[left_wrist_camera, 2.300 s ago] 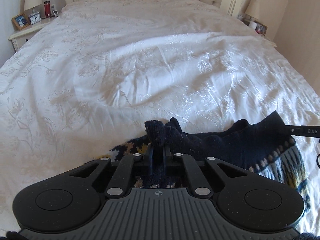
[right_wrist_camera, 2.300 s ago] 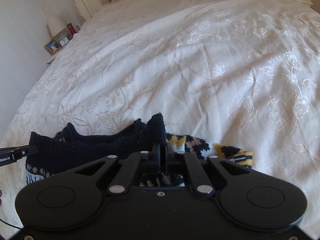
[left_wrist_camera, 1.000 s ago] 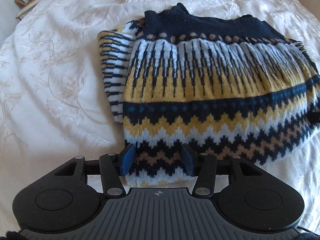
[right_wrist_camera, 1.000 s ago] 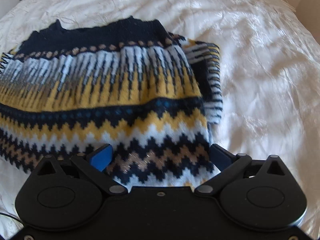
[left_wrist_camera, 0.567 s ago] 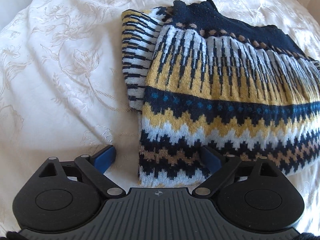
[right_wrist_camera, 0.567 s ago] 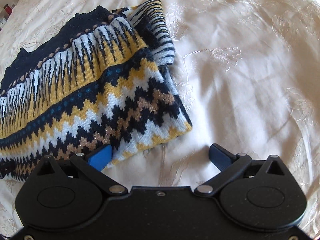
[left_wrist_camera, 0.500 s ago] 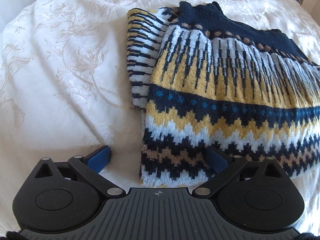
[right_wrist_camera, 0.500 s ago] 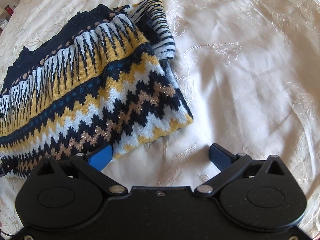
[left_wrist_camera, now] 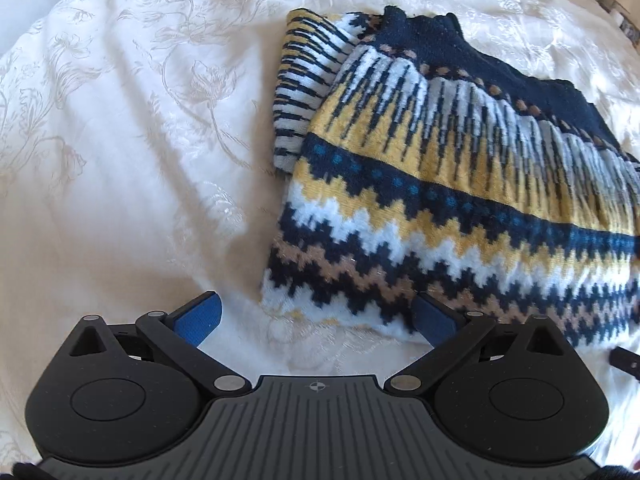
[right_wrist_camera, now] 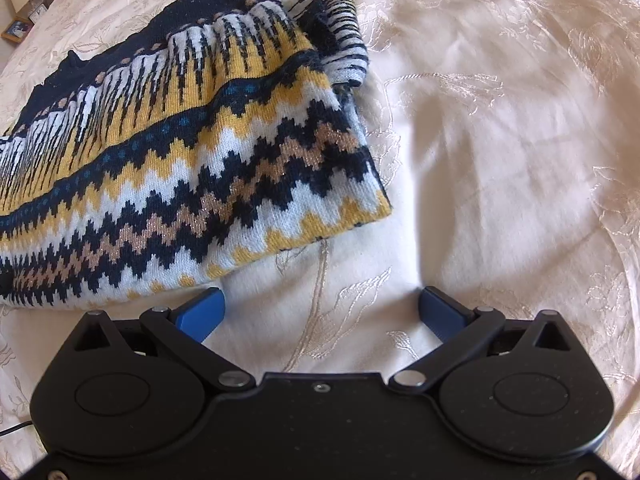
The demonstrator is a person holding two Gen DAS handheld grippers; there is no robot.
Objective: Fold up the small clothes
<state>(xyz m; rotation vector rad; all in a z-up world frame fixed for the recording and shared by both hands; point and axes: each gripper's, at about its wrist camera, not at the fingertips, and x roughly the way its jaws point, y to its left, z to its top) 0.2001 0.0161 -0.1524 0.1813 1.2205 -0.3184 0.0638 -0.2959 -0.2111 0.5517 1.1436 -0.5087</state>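
**Folded sweater on the bed, both grippers spread wide**

The bed (left_wrist_camera: 120, 168), covered in a white floral-embroidered spread, carries a knitted sweater (left_wrist_camera: 440, 200) in navy, yellow, white and tan zigzag bands, lying folded with a striped sleeve tucked under its left edge. The left gripper (left_wrist_camera: 316, 316) has its 2 blue fingers (left_wrist_camera: 200, 316) wide apart, holding nothing, at the sweater's near-left corner. The right gripper (right_wrist_camera: 320, 312) is likewise spread and empty, just beside the near-right corner.
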